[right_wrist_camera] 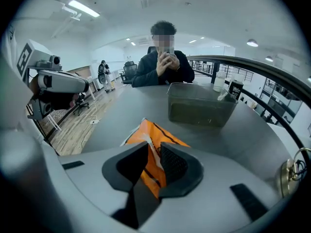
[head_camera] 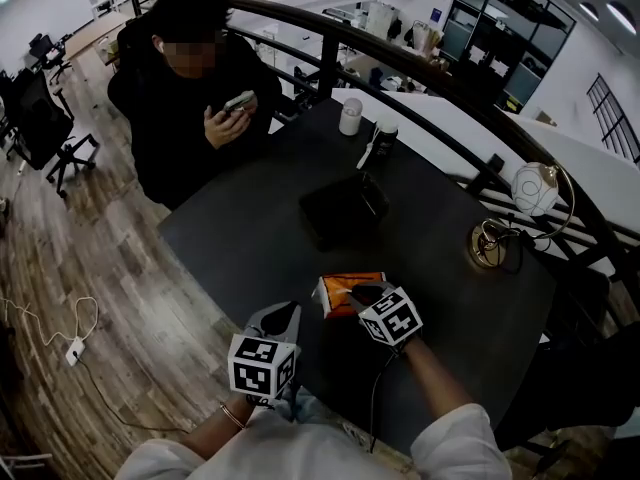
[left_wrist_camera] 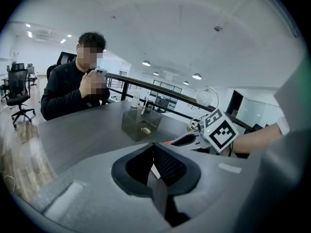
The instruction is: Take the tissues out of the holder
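An orange tissue pack (head_camera: pixel 343 290) lies flat on the dark table (head_camera: pixel 240 248), near its front edge. My right gripper (head_camera: pixel 366 295) is at the pack's right end. In the right gripper view the pack (right_wrist_camera: pixel 146 132) runs between the two jaws of the right gripper (right_wrist_camera: pixel 153 149), which stand a little apart and are not clamped on it. The dark see-through holder (head_camera: pixel 340 210) stands apart, further back at mid-table; it also shows in the right gripper view (right_wrist_camera: pixel 199 108). My left gripper (head_camera: pixel 283 320) hovers just left of the pack, tips together and empty.
A person in black (head_camera: pixel 190 88) sits at the table's far side holding a phone. A white cup (head_camera: pixel 350 116) and a dark carton (head_camera: pixel 383 140) stand beyond the holder. A brass lamp with a white globe (head_camera: pixel 497 240) is at the right edge, with a railing behind.
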`<state>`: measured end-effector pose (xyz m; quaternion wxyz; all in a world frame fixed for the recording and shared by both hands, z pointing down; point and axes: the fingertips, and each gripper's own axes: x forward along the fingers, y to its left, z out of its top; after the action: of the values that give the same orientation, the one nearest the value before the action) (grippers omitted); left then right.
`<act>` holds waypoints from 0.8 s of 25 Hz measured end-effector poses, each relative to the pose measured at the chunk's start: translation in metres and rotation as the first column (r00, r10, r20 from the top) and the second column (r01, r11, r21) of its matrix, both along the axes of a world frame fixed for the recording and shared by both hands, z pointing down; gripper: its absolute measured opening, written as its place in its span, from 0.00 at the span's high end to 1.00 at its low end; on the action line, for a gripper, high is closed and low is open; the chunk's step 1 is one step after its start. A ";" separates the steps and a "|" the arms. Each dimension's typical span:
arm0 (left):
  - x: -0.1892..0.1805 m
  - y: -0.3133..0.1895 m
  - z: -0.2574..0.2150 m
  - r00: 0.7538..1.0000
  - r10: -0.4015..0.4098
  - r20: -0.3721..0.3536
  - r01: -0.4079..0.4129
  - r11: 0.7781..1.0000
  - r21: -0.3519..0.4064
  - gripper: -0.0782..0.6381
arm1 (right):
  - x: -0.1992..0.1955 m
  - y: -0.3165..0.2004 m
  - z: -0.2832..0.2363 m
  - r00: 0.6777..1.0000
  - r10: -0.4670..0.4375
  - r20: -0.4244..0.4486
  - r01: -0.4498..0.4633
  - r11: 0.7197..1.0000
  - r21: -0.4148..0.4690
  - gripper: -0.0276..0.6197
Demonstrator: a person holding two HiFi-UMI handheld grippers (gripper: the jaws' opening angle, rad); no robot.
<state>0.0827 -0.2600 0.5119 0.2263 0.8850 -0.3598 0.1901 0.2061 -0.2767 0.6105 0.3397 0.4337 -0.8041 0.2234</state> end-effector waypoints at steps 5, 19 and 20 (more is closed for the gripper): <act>0.005 -0.002 -0.009 1.000 0.019 -0.004 -0.019 1.000 0.022 0.88 | -0.004 0.002 -0.018 0.997 0.041 0.061 -0.044 0.998 0.037 0.78; 0.047 -0.007 -0.020 0.993 0.107 -0.040 -0.105 0.993 0.051 0.88 | 0.045 0.046 -0.097 0.792 0.542 0.282 -0.602 0.771 0.210 0.86; 0.051 -0.006 -0.019 0.992 0.118 -0.040 -0.116 0.992 0.051 0.88 | 0.051 0.054 -0.097 0.765 0.577 0.287 -0.638 0.742 0.207 0.88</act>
<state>0.1333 -0.2656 0.4924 0.2007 0.9136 -0.3070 0.1753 0.2566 -0.2229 0.5137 0.0952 0.6928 -0.6719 0.2440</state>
